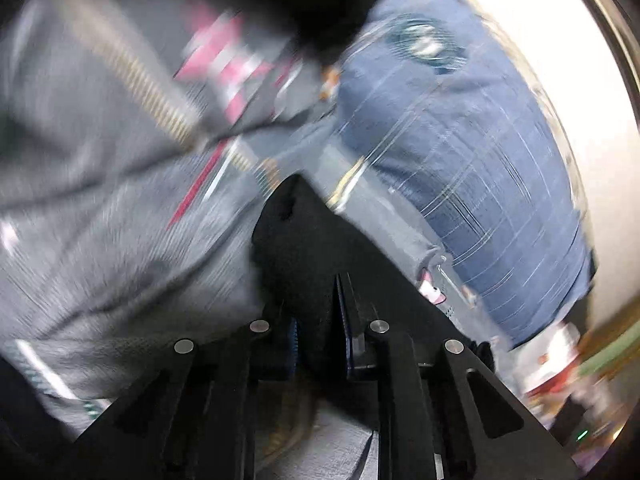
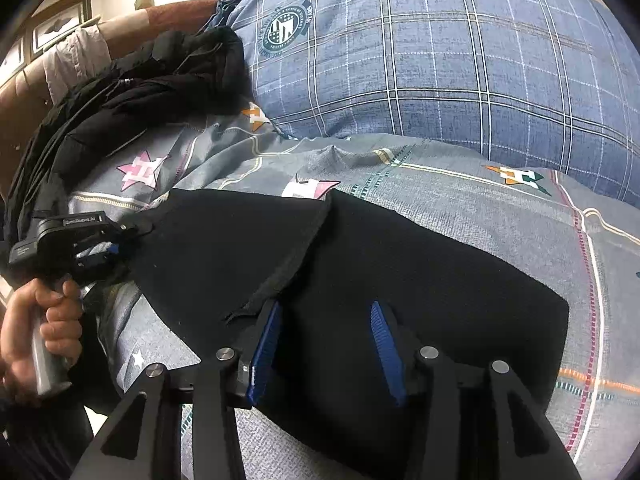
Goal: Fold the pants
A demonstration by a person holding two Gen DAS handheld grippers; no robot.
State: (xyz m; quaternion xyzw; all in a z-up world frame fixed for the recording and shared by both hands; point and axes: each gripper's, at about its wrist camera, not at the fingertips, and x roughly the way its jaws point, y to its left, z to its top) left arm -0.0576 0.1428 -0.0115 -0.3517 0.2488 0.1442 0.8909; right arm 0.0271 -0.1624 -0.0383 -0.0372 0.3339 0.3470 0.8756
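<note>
Black pants [image 2: 360,280] pinched by left claw [image 2: 120,246], hand [image 2: 36,344] gripping its handle

left view motion-blurred with window glare; right view sharp, evenly lit.

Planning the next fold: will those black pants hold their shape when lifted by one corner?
Probably not. The black pants lie limp with a soft folded-over flap, so they'd likely droop. The left gripper pinches only one edge; the rest would probably drag across the grey bedsheet.
</note>
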